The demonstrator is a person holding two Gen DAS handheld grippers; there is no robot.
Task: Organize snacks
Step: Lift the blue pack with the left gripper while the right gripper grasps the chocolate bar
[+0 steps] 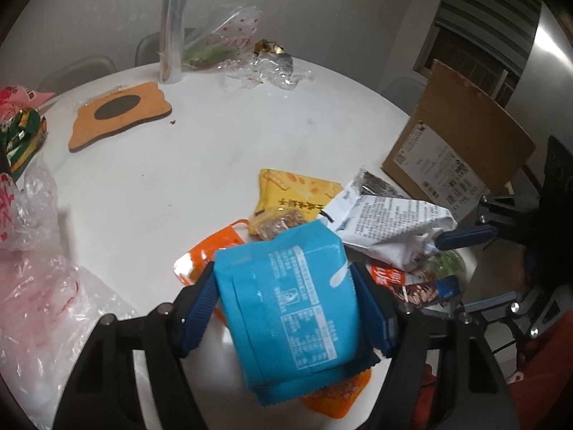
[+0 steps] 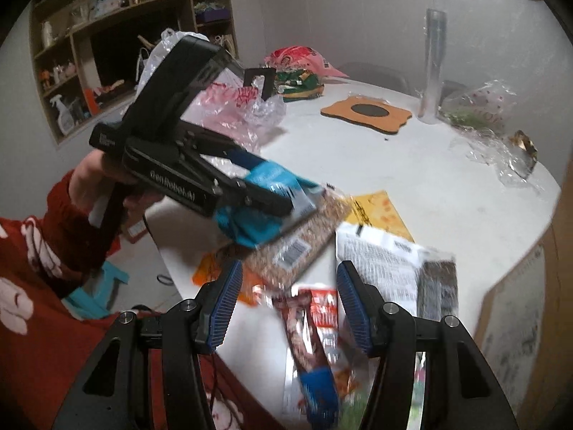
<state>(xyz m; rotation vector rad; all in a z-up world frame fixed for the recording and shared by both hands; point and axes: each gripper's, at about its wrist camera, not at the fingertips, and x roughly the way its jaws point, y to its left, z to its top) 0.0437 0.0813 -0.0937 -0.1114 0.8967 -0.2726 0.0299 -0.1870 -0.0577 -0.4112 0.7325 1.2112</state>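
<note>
My left gripper [image 1: 286, 297] is shut on a blue snack packet [image 1: 293, 319] and holds it above the white table [image 1: 179, 150]; it also shows in the right wrist view [image 2: 261, 193]. Under it lies a pile of snacks: a yellow cracker bag [image 1: 286, 188], an orange packet [image 1: 211, 251], a white printed bag [image 1: 390, 222] and a red-brown bar [image 1: 415, 286]. My right gripper [image 2: 290, 301] is open and empty, hovering over the red-brown bar [image 2: 308, 333] and the white bag [image 2: 383, 265] at the table's near edge.
A cardboard box [image 1: 462, 147] stands at the right. A brown coaster [image 1: 118, 114], a clear tube [image 1: 175, 25] and crumpled plastic bags [image 1: 250, 57] sit at the back. A pink plastic bag [image 1: 32, 251] and green packets [image 1: 21, 136] are at the left.
</note>
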